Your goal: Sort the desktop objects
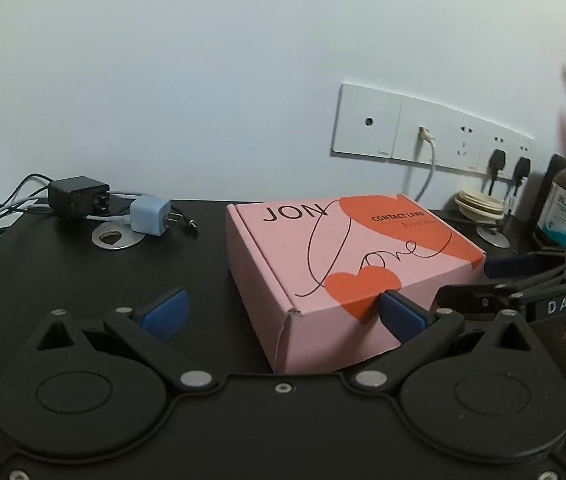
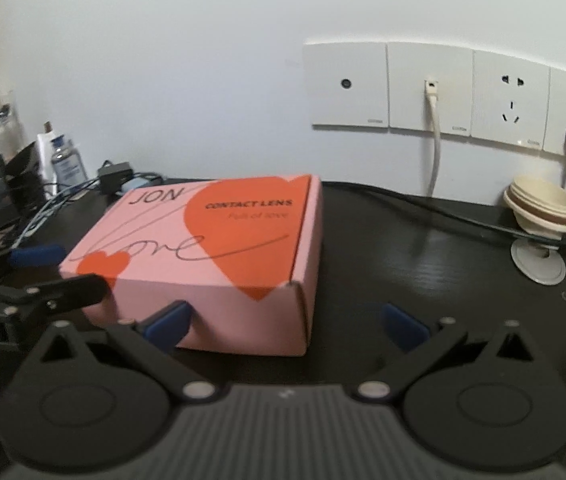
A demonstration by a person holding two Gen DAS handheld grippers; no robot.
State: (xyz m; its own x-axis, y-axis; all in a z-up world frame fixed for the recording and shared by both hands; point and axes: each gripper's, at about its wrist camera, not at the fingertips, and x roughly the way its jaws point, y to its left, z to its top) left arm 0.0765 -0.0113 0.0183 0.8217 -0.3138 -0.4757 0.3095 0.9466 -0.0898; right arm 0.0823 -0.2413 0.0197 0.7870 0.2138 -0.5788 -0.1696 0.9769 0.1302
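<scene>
Currently the pink contact lens box (image 1: 347,264) sits closed on the black desk (image 1: 83,272), between both grippers. Left gripper (image 1: 283,314): jaws spread wide, right blue pad (image 1: 401,314) against the box's near face, left pad on bare desk. Right gripper (image 2: 287,320): jaws wide, left pad (image 2: 169,322) at the box front, contact uncertain. Behind the box: black adapter (image 1: 77,196), pale blue charger plug (image 1: 147,216), stacked cream cups (image 2: 541,210) near the wall sockets (image 2: 463,92).
</scene>
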